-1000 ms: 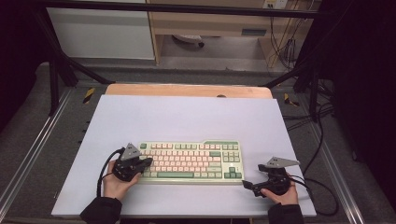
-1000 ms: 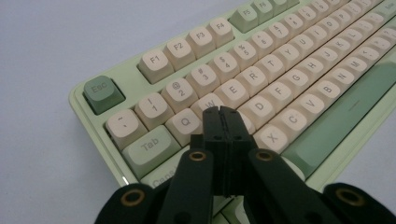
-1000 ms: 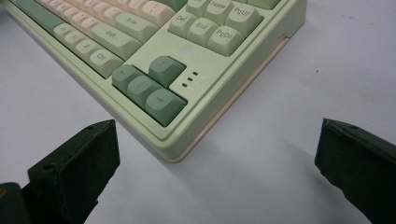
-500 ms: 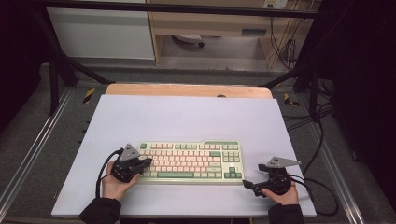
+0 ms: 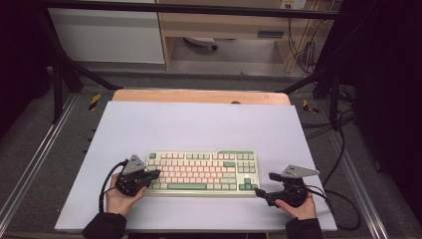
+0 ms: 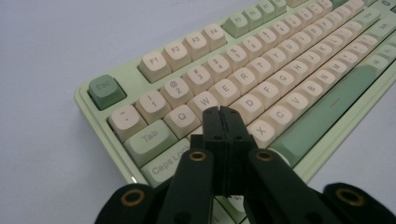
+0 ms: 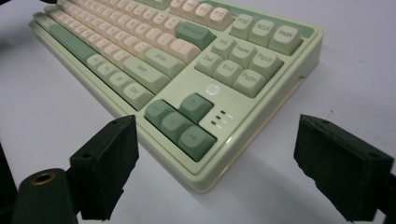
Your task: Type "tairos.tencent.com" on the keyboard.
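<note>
pale lavender table top (image 5: 199,124), with green-and-cream keyboard (image 5: 201,173) lying flat near its front edge. left gripper (image 6: 219,112) pressed together over the a/s keys, perhaps touching. right gripper (image 7: 215,154) just been closing, jaws apart, low beside the keyboard's right front corner, clamping nothing.

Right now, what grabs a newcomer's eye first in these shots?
The green and cream keyboard, sitting near the front of the white table. Next, the left gripper, jaws shut together, its tip over the keys by the keyboard's left end. Then the right gripper, jaws wide apart with nothing between them, aimed at the keyboard's front right corner by the arrow keys.
</note>
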`<state>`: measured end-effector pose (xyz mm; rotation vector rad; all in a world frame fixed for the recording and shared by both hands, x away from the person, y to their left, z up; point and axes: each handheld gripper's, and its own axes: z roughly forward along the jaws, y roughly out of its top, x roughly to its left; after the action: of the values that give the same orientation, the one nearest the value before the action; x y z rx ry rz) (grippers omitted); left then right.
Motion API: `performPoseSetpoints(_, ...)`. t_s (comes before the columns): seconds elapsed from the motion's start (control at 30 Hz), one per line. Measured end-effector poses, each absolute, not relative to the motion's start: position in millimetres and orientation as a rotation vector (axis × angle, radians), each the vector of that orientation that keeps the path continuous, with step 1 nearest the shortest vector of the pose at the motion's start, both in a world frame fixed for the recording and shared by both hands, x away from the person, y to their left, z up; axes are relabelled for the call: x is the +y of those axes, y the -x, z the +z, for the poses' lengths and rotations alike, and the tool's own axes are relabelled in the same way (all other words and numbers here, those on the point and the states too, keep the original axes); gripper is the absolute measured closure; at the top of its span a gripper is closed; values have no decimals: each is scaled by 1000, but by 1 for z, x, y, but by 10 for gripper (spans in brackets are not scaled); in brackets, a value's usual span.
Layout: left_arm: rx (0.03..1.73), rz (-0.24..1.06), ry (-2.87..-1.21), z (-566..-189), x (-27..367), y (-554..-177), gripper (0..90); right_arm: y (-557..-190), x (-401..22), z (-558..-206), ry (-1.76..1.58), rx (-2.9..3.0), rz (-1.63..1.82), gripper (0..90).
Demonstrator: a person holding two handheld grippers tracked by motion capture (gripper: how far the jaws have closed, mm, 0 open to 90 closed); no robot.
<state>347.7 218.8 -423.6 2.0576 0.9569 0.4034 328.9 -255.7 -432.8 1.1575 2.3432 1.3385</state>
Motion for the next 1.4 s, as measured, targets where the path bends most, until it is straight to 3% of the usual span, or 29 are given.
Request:
performPoseSetpoints(0.33,957,398,-2047,-423,220,-348,900,-327,-235,-420,-1093,2378,1376,411)
performPoseSetpoints(0.6,951,396,-2046,-423,219,-348,900,-331,-213,-415,-1051,2410,1374,558)
performPoseSetpoints(1.0,945,396,-2048,-424,218,-348,900,-340,-182,-405,-1009,2420,1397,765)
performPoseSetpoints(1.4,944,392,-2047,-424,218,-348,900,-351,-151,-399,-987,2442,1372,900)
